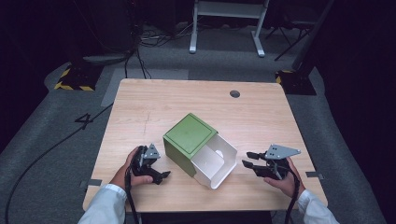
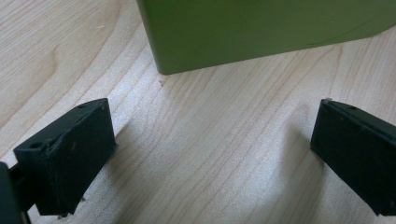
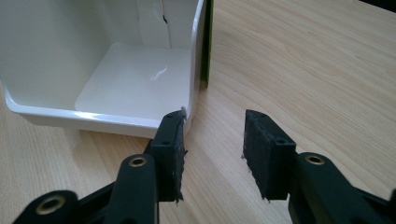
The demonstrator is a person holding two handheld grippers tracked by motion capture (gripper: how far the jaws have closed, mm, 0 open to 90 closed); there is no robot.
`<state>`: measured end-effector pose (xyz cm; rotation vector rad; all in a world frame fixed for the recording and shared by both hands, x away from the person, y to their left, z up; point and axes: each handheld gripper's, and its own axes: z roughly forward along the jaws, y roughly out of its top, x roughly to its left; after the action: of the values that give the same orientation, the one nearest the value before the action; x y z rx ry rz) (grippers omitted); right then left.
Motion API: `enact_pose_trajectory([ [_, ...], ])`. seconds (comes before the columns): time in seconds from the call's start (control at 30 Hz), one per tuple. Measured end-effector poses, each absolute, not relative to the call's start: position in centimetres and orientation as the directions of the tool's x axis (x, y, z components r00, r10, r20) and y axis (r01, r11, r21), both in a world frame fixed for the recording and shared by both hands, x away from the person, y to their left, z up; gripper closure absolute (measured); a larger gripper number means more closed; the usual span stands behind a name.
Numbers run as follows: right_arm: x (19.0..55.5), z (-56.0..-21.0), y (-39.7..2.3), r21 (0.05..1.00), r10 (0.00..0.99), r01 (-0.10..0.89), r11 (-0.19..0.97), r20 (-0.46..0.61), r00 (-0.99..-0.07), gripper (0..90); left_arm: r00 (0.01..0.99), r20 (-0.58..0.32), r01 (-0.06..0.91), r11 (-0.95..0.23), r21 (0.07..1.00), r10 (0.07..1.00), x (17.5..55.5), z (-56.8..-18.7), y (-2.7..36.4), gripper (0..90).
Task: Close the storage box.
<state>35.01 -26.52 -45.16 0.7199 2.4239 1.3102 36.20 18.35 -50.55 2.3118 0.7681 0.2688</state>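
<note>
Dark grey carpet surrounds a pale wooden table (image 1: 140,107). Nearest the person, the left gripper (image 1: 156,173) rests on the tabletop with its jaws spread wide and nothing between them — the green box (image 1: 189,141) stands just beyond. At the right, the right gripper (image 1: 250,159) is held with its jaws parted and empty, one tip just beside the corner of the white drawer (image 3: 107,79), which is pulled partway out of the green box near the table's middle. Farther back, cables (image 1: 140,42) lie on the floor beside a white frame (image 1: 224,21).
</note>
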Motion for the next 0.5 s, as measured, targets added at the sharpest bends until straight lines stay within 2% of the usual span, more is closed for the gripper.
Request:
enact_pose_trajectory([
  [0.03, 35.0, -45.1, -26.4, 0.841, 0.545, 0.285, 0.46, -0.014, -0.838, 62.7, 0.805, -0.017, 0.454, -0.597, 0.662, 0.593, 36.2, -50.6, 18.4, 0.0],
  [0.17, 35.0, -45.0, -26.2, 0.845, 0.548, 0.281, 0.454, -0.016, -0.836, 64.1, 0.805, -0.017, 0.454, -0.597, 0.662, 0.594, 36.2, -50.6, 18.4, 0.0],
  [0.4, 35.0, -44.7, -25.5, 0.855, 0.539, 0.262, 0.447, -0.023, -0.842, 72.2, 0.805, -0.016, 0.453, -0.597, 0.662, 0.593, 36.2, -50.6, 18.4, 0.0],
  [0.5, 34.9, -44.5, -25.1, 0.857, 0.524, 0.253, 0.449, -0.024, -0.851, 72.6, 0.805, -0.017, 0.454, -0.597, 0.662, 0.593, 36.2, -50.6, 18.4, 0.0],
])
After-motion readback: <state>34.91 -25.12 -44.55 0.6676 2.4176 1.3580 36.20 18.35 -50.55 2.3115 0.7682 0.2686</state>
